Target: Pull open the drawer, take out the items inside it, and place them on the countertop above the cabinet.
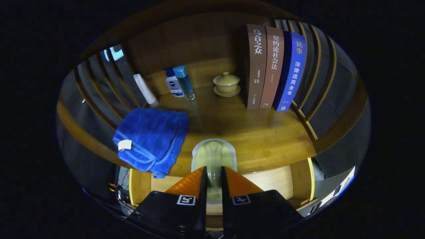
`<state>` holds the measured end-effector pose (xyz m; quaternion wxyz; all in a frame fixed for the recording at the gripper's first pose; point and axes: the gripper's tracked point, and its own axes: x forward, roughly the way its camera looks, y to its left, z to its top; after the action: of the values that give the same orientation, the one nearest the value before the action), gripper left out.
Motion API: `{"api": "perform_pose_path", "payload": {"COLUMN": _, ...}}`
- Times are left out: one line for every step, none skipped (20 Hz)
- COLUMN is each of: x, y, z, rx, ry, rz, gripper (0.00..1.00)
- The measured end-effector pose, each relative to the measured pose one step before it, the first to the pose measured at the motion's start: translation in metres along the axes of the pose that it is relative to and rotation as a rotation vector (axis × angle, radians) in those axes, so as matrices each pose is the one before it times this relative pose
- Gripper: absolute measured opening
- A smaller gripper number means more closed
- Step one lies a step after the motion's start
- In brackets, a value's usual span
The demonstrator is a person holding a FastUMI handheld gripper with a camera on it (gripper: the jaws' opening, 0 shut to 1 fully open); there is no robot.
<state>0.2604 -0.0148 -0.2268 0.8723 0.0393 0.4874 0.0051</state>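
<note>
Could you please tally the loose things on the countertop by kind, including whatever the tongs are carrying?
Books: 3
Bottles: 2
White tube: 1
Lidded cup: 1
Blue towel: 1
Green pouch, gripped in the tongs: 1
Total: 9

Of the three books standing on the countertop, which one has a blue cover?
The blue book, the last of the row, farthest from the lidded cup; the other two books are brown. The tool grips a pale green item.

Mock home setting inside a recording booth: wooden counter (265, 132) carrying upright books (270, 66), lidded tea bowl (226, 84), toiletry bottles (179, 83), folded blue towel (151, 139); slatted wooden side rails (312, 76).
</note>
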Motion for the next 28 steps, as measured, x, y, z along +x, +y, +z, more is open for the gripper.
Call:
{"api": "perform_pose_path", "payload": {"x": 0.00689, "y": -0.00213, "z": 0.00610, "rx": -0.00132, "ry": 0.00320, "rz": -0.00480, "gripper": 0.25}}
{"api": "perform_pose_path", "payload": {"x": 0.00682, "y": -0.00312, "z": 0.00635, "rx": -0.00784, "ry": 0.00215, "rz": -0.00728, "gripper": 0.25}}
{"api": "perform_pose_path", "payload": {"x": 0.00885, "y": -0.00437, "z": 0.00444, "rx": -0.01229, "ry": 0.00574, "rz": -0.00803, "gripper": 0.25}}
{"api": "perform_pose_path", "payload": {"x": 0.00728, "y": -0.00233, "z": 0.00495, "rx": -0.00355, "ry": 0.00174, "rz": -0.00770, "gripper": 0.25}}
{"api": "perform_pose_path", "payload": {"x": 0.00636, "y": -0.00062, "z": 0.00556, "rx": 0.00043, "ry": 0.00339, "rz": -0.00125, "gripper": 0.25}}
{"api": "perform_pose_path", "payload": {"x": 0.00645, "y": 0.00125, "z": 0.00289, "rx": -0.00225, "ry": 0.00411, "rz": -0.00260, "gripper": 0.25}}
{"api": "perform_pose_path", "payload": {"x": 0.00667, "y": -0.00089, "z": 0.00318, "rx": -0.00930, "ry": 0.00611, "rz": -0.00494, "gripper": 0.25}}
{"api": "perform_pose_path", "payload": {"x": 0.00639, "y": -0.00068, "z": 0.00134, "rx": -0.01208, "ry": 0.00876, "rz": -0.00633, "gripper": 0.25}}
{"api": "perform_pose_path", "payload": {"x": 0.00567, "y": 0.00074, "z": 0.00161, "rx": -0.00305, "ry": 0.00546, "rz": -0.00228, "gripper": 0.25}}
{"api": "perform_pose_path", "payload": {"x": 0.00491, "y": 0.00163, "z": 0.00205, "rx": 0.00161, "ry": 0.00146, "rz": 0.00099, "gripper": 0.25}}
{"api": "perform_pose_path", "payload": {"x": 0.00269, "y": 0.00232, "z": 0.00305, "rx": 0.00388, "ry": -0.00443, "rz": -0.00127, "gripper": 0.25}}
{"api": "perform_pose_path", "payload": {"x": 0.00247, "y": 0.00030, "z": 0.00225, "rx": -0.00203, "ry": -0.00025, "rz": -0.00385, "gripper": 0.25}}
{"api": "perform_pose_path", "payload": {"x": 0.00050, "y": 0.00019, "z": 0.00200, "rx": -0.00073, "ry": 0.00184, "rz": -0.00408, "gripper": 0.25}}
{"api": "perform_pose_path", "payload": {"x": 0.00150, "y": 0.00078, "z": 0.00055, "rx": -0.00067, "ry": 0.00186, "rz": -0.00228, "gripper": 0.25}}
{"api": "perform_pose_path", "payload": {"x": 0.00102, "y": 0.00123, "z": 0.00035, "rx": -0.00414, "ry": 0.00035, "rz": 0.00179, "gripper": 0.25}}
{"api": "perform_pose_path", "payload": {"x": -0.00030, "y": 0.00042, "z": -0.00026, "rx": -0.01068, "ry": 0.00096, "rz": -0.00044, "gripper": 0.25}}
{"api": "perform_pose_path", "payload": {"x": -0.00176, "y": 0.00030, "z": 0.00134, "rx": -0.01090, "ry": -0.00595, "rz": -0.00283, "gripper": 0.26}}
{"api": "perform_pose_path", "payload": {"x": -0.00116, "y": 0.00150, "z": 0.00037, "rx": -0.00505, "ry": -0.00997, "rz": 0.00415, "gripper": 0.26}}
{"api": "perform_pose_path", "payload": {"x": 0.00057, "y": 0.00280, "z": 0.00046, "rx": 0.00426, "ry": -0.02237, "rz": 0.01359, "gripper": 0.27}}
{"api": "perform_pose_path", "payload": {"x": -0.00429, "y": 0.00414, "z": 0.00368, "rx": 0.00966, "ry": -0.01672, "rz": 0.01140, "gripper": 0.30}}
{"api": "perform_pose_path", "payload": {"x": -0.00812, "y": 0.00396, "z": 0.00131, "rx": 0.00779, "ry": -0.02067, "rz": 0.01591, "gripper": 0.47}}
{"api": "perform_pose_path", "payload": {"x": -0.00117, "y": 0.00121, "z": -0.00110, "rx": 0.00005, "ry": -0.01657, "rz": 0.01050, "gripper": 0.64}}
{"api": "perform_pose_path", "payload": {"x": -0.00967, "y": 0.00035, "z": 0.00006, "rx": -0.00316, "ry": -0.01995, "rz": 0.00334, "gripper": 0.81}}
{"api": "perform_pose_path", "payload": {"x": -0.00742, "y": 0.00321, "z": 0.00003, "rx": -0.00184, "ry": -0.02366, "rz": 0.01153, "gripper": 0.98}}
{"api": "perform_pose_path", "payload": {"x": -0.00742, "y": 0.00301, "z": -0.00126, "rx": -0.00286, "ry": -0.02274, "rz": 0.00865, "gripper": 1.00}}
{"api": "perform_pose_path", "payload": {"x": -0.01114, "y": 0.00279, "z": -0.00081, "rx": -0.00400, "ry": -0.02885, "rz": 0.00904, "gripper": 1.00}}
{"api": "perform_pose_path", "payload": {"x": -0.01049, "y": 0.00291, "z": -0.00012, "rx": -0.00577, "ry": -0.03129, "rz": 0.00737, "gripper": 1.00}}
{"api": "perform_pose_path", "payload": {"x": -0.01001, "y": 0.00364, "z": -0.00034, "rx": -0.00518, "ry": -0.03027, "rz": 0.01254, "gripper": 0.99}}
